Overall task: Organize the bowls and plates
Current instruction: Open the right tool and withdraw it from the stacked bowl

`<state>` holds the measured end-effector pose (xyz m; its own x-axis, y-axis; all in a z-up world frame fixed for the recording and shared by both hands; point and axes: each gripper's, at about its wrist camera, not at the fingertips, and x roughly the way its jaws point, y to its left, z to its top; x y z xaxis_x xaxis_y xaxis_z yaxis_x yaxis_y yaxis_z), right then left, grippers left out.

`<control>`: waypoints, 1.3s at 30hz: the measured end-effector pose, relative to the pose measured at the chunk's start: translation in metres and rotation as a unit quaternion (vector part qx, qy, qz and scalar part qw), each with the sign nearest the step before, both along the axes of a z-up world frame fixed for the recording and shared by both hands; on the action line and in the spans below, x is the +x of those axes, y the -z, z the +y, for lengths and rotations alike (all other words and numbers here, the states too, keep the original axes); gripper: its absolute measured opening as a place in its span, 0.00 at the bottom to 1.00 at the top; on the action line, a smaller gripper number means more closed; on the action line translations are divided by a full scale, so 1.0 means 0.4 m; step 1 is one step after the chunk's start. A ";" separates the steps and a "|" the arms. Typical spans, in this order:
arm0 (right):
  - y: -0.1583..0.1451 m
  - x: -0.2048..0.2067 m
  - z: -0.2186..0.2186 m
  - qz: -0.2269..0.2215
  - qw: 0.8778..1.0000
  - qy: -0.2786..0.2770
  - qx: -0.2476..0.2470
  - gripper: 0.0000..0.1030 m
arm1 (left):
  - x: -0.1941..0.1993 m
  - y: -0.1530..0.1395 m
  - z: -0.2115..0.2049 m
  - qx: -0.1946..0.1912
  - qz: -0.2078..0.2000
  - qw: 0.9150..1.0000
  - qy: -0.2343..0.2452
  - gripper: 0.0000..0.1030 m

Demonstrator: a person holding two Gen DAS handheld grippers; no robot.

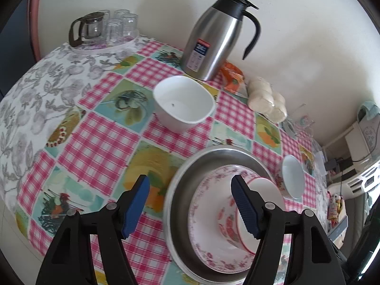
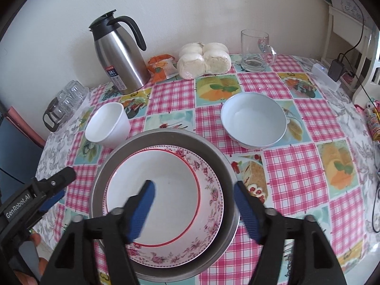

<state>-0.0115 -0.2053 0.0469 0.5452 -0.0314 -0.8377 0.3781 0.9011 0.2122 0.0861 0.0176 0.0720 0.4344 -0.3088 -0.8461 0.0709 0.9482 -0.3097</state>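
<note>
A steel plate [image 2: 220, 166] sits on the checked tablecloth. On it lies a floral plate [image 2: 209, 190], and in that a red-rimmed bowl [image 2: 171, 190]. The same stack shows in the left wrist view [image 1: 185, 190]. A plain white square bowl [image 1: 184, 103] stands to its left, also in the right wrist view [image 2: 108, 124]. A round white bowl [image 2: 254, 120] stands to the right, also in the left wrist view [image 1: 293, 177]. My right gripper [image 2: 193, 210] is open above the stack. My left gripper [image 1: 190, 205] is open at the stack's left edge, and shows in the right wrist view [image 2: 54, 187].
A steel thermos jug [image 2: 118, 57] stands at the back by the wall, with an orange packet [image 2: 161, 67] and wrapped buns [image 2: 204, 60] beside it. A glass mug [image 2: 255, 49] is back right. A tray of glasses with a glass pot [image 1: 102, 28] is back left.
</note>
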 end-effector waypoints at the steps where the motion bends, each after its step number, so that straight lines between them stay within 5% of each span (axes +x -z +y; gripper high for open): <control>1: 0.000 0.000 -0.001 0.001 1.000 0.001 -0.001 0.76 | 0.001 0.001 0.005 0.003 0.000 1.000 -0.004 0.70; 5: -0.002 0.000 -0.002 0.002 1.000 0.001 -0.005 0.82 | 0.007 0.005 0.022 0.023 -0.001 1.000 -0.015 0.85; 13: 0.003 0.007 0.014 0.007 1.000 -0.005 -0.011 0.91 | 0.021 0.011 0.077 0.043 -0.008 0.998 -0.051 0.90; 20: 0.004 0.014 0.036 0.003 1.000 -0.011 -0.017 1.00 | 0.035 0.021 0.136 0.047 -0.006 0.996 -0.076 0.91; 39: -0.006 0.062 0.136 -0.038 0.999 -0.027 -0.023 1.00 | 0.091 0.049 0.208 0.026 -0.007 0.995 -0.099 0.91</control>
